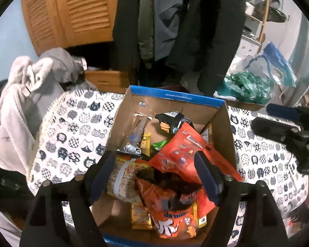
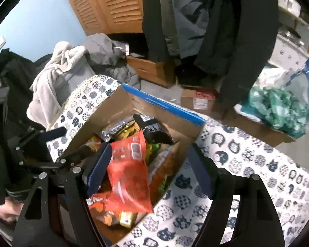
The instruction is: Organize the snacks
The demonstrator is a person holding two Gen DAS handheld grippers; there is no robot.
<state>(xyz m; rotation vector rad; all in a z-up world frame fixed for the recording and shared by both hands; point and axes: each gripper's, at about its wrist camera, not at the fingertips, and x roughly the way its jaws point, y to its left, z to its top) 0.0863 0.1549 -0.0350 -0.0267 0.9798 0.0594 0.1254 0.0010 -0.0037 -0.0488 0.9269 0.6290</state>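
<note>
**Both jaws wide above the snack box**

Spread wide and empty, left gripper [image 1: 154, 177] hanging over the near half of the cardboard box [image 1: 226, 135]. Right gripper [image 2: 148, 170] likewise gaping, nothing between its pads, poised over the box's right wall. Red-orange pouch [image 1: 181, 154] lying loose on top of the heap inside the box, tilted against other packets. Best handled by coming down square on one packet only, gripping a flat edge, lifting clear before sorting. Cat-print surface [image 1: 76, 131] either side of the box for laying things out.
</note>
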